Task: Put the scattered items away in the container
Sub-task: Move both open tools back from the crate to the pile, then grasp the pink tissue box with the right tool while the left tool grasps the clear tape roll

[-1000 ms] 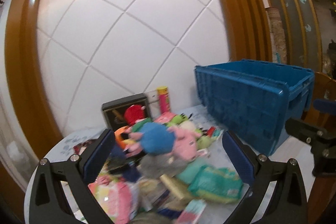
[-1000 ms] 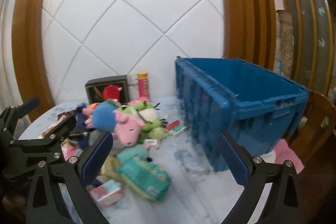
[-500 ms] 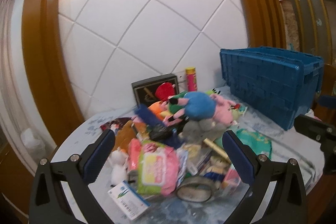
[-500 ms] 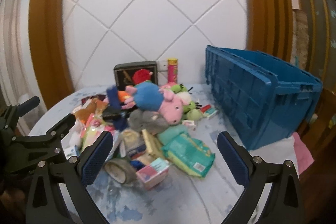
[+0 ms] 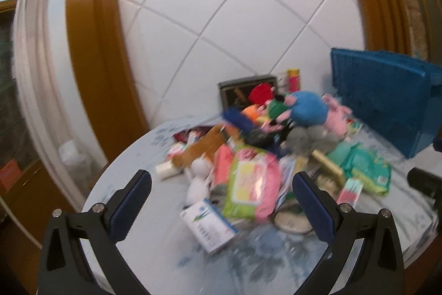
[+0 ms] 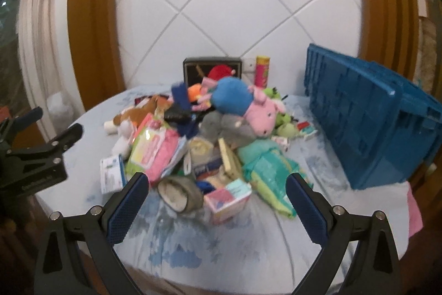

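1. Clutter sits heaped near the middle of the round table [image 6: 243, 248]: a pink pig plush [image 6: 262, 112] on top, a pink-and-green wipes pack [image 6: 154, 148] toward the left edge, a teal diaper pack [image 6: 270, 170] toward the right, a tape roll [image 6: 179, 192] and a small pink box [image 6: 228, 198] at the near side.
2. Blue crate [image 6: 367, 123], the container, stands at the table's right edge, apart from the heap; nothing can be seen inside it from here.
3. Left gripper [image 5: 221, 206] and right gripper [image 6: 216, 206] both hang above the near edge with jaws spread wide, grasping nothing.
4. Judged step: picking a first item. The small pink box or tape roll looks best, lying loose at the heap's near rim; come straight down, straddle one item only, and avoid dragging neighbours off the edge.
5. Right view shows the crate's long side wall and the left gripper's body at the left; the left view, blurred, shows a white carton [image 5: 208, 226] close beneath its own jaws.
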The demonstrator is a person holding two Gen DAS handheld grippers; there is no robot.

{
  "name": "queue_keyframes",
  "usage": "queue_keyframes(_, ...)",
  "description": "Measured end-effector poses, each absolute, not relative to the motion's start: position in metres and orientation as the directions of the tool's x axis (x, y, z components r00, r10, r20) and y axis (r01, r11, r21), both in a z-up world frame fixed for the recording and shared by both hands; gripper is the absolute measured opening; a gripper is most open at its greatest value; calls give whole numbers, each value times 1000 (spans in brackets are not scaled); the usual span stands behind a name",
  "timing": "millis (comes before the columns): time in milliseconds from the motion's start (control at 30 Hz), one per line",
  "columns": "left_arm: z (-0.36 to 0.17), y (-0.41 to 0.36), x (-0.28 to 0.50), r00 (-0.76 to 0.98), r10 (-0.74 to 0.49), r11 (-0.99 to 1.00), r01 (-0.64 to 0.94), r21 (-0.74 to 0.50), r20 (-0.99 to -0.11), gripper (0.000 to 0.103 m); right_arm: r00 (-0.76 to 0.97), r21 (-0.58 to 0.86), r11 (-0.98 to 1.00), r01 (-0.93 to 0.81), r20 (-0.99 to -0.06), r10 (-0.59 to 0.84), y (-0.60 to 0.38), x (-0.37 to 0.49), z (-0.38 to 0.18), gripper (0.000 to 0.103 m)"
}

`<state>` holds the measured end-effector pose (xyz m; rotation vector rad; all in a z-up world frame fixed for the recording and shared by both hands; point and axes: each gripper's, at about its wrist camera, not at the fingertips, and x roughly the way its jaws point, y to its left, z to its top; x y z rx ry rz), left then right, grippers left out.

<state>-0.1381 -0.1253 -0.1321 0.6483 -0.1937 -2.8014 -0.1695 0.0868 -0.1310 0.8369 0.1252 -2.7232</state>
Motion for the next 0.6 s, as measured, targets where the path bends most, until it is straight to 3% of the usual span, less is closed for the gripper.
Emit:
queue_keyframes(267,-178,-155,-123,-820,-312,-950,271,155,-479,103,-721,16,-950,311,-647,-247,85,-179,-176,101)
queue_keyframes(600,-199,-156,-165,-839,-194,-979,134,152,-508,103,-687,64,-982,176,-706,-170,70,-225,-208,101)
